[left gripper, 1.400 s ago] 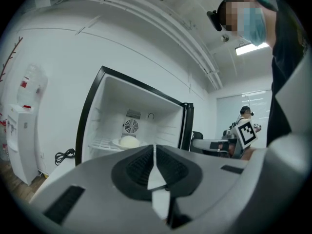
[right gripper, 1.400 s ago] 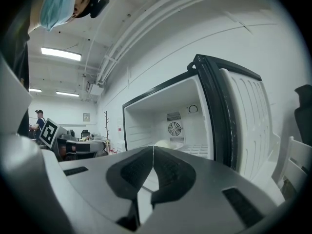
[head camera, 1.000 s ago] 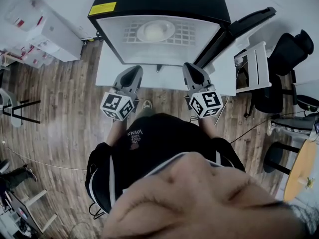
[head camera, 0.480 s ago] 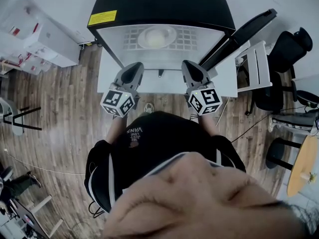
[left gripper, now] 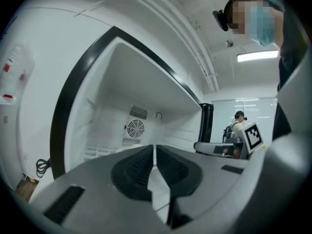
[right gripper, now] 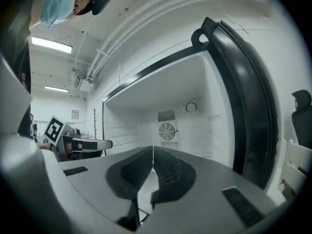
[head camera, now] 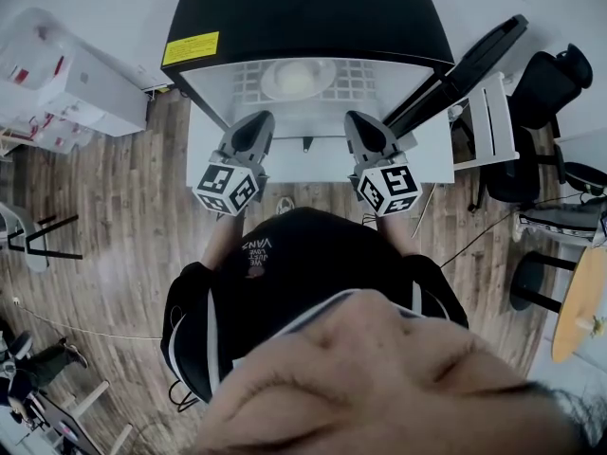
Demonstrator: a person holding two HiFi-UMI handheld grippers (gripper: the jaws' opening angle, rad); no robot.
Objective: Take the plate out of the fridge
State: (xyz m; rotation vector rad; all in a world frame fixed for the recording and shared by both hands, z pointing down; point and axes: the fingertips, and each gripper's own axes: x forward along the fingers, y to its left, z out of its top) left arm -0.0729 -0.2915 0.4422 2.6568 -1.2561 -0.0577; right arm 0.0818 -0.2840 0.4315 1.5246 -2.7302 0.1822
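Observation:
A white plate (head camera: 297, 77) lies on the wire shelf inside the open black fridge (head camera: 303, 12), at the top of the head view. My left gripper (head camera: 258, 119) is shut and empty, level, its tip at the fridge's front edge, below and left of the plate. My right gripper (head camera: 356, 118) is shut and empty too, below and right of the plate. In the left gripper view the shut jaws (left gripper: 154, 147) face the white fridge interior (left gripper: 136, 126) with its fan grille. The right gripper (right gripper: 153, 149) faces the same cavity. The jaws hide the plate in both gripper views.
The fridge door (head camera: 465, 60) stands open to the right. White boxes (head camera: 76, 74) sit on the left, a white rack (head camera: 488, 112) and black office chairs (head camera: 560, 83) on the right. A person (left gripper: 237, 126) stands far off.
Both grippers have moved forward toward the fridge opening, side by side and still shut. The fridge stands closer in the head view.

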